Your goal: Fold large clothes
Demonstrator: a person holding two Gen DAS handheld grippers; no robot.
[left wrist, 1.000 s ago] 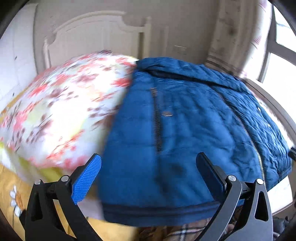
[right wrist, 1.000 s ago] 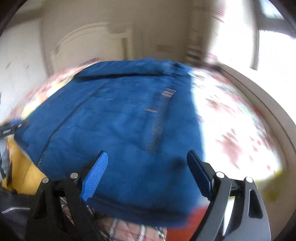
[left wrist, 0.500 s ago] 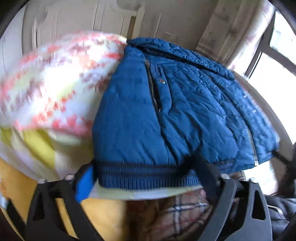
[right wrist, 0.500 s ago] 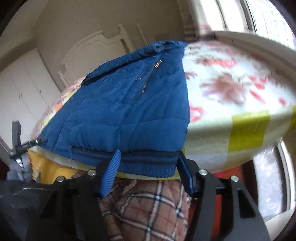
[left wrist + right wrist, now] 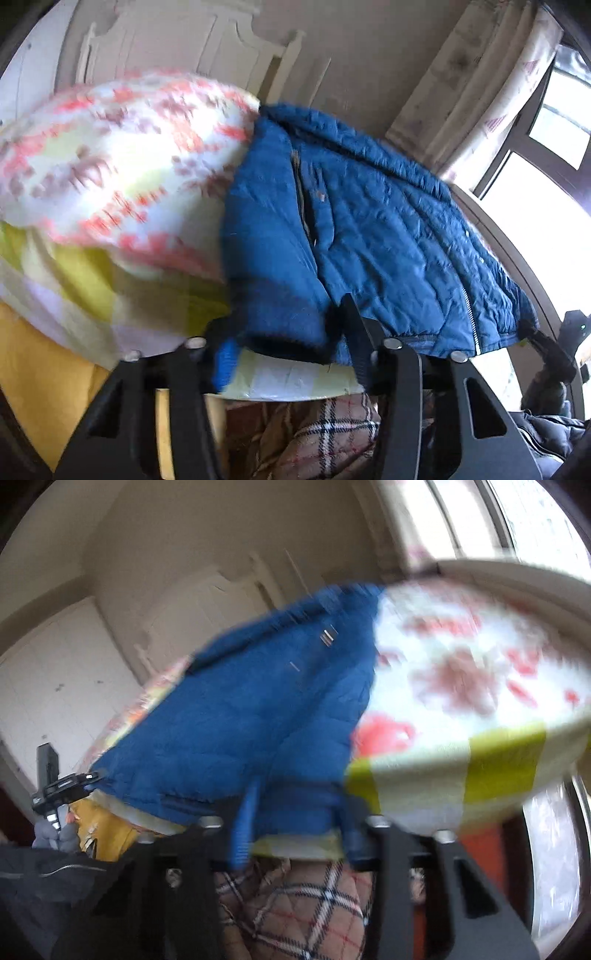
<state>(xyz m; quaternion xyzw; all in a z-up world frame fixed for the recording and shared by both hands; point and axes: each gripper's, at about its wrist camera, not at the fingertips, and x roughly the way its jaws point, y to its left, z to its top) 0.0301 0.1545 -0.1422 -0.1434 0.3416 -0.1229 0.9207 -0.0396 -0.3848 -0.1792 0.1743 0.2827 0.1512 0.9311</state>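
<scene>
A blue quilted jacket (image 5: 369,236) lies spread on the bed, zipper up, its ribbed hem at the near edge; it also shows in the right wrist view (image 5: 258,709). My left gripper (image 5: 291,343) is at the hem's left corner, its two fingers closing on the bunched hem. My right gripper (image 5: 299,823) is at the hem's right corner, fingers on either side of the hem fabric. The other gripper (image 5: 554,354) shows at the far right of the left wrist view, at the hem's other corner. Both views are motion-blurred.
The bed has a floral white, red and yellow-checked cover (image 5: 110,184), also seen in the right wrist view (image 5: 480,686). A white headboard (image 5: 177,40) stands behind. A window (image 5: 546,147) is on the right. A plaid quilted fabric (image 5: 314,912) hangs below the bed edge.
Both grippers dropped from above the jacket to its hem at the bed's near edge, and their fingers narrowed from wide open onto the hem.
</scene>
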